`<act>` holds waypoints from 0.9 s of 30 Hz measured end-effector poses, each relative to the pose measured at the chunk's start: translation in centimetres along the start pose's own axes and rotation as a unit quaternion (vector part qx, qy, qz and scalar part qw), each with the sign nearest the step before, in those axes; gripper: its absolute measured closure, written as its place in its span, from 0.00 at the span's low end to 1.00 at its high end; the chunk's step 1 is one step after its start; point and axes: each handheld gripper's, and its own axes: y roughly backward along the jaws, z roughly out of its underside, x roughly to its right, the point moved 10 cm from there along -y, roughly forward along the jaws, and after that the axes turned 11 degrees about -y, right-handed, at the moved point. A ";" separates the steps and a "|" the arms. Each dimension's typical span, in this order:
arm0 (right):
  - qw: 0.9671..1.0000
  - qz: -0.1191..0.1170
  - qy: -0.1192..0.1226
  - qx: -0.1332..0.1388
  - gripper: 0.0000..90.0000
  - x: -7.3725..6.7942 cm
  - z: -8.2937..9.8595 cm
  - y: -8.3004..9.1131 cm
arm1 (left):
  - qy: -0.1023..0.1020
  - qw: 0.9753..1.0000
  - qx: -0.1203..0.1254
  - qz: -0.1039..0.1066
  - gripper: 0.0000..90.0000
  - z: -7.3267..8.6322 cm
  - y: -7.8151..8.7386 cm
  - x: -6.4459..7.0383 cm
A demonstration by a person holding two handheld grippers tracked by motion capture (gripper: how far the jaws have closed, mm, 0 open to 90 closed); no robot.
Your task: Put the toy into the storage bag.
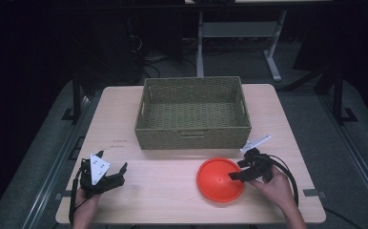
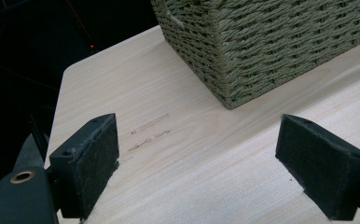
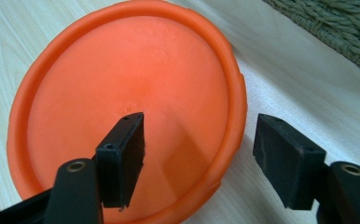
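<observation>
No text, label, brand or number can be read. The table (image 2: 178, 154) bears a few faint dark marks near the basket (image 2: 271, 42), too small and blurred to make out as writing.

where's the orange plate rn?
In the high view, the orange plate lies on the table at front right, just before the wicker basket, its right rim between the open right gripper's fingers.

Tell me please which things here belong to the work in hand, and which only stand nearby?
In the work:
- orange plate, rim between the open jaws
- right gripper, straddling that rim

Standing by:
- woven basket, empty, behind the plate
- left gripper, open over bare table
</observation>
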 end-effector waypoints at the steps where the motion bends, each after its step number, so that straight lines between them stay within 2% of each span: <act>1: 1.000 0.000 -0.001 0.000 0.38 0.0 0.0 -0.1 | 0.003 1.000 0.000 0.000 0.14 0.0 0.0 0.0; 6: 1.000 -0.003 -0.003 -0.001 0.42 0.2 0.2 -0.3 | -0.001 1.000 0.001 0.001 0.14 -0.1 0.0 0.1; 11: 1.000 -0.003 -0.018 -0.003 0.48 0.5 0.7 -0.3 | 0.001 1.000 0.000 0.000 0.14 0.0 0.0 0.1; 14: 1.000 -0.013 -0.012 0.004 0.51 0.5 0.7 -0.4 | 0.000 1.000 0.000 0.001 0.14 0.0 -0.1 0.1; 19: 1.000 -0.023 -0.019 0.002 0.54 0.4 0.7 -0.4 | -0.007 1.000 -0.002 0.004 0.14 0.0 0.0 0.2; 22: 1.000 -0.017 -0.014 0.004 0.56 0.4 0.7 -0.5 | -0.002 1.000 0.001 0.002 0.14 -0.1 -0.1 0.1; 27: 1.000 -0.013 -0.012 0.012 0.66 0.4 0.6 0.0 | -0.007 1.000 -0.002 0.004 0.14 -0.1 0.0 0.2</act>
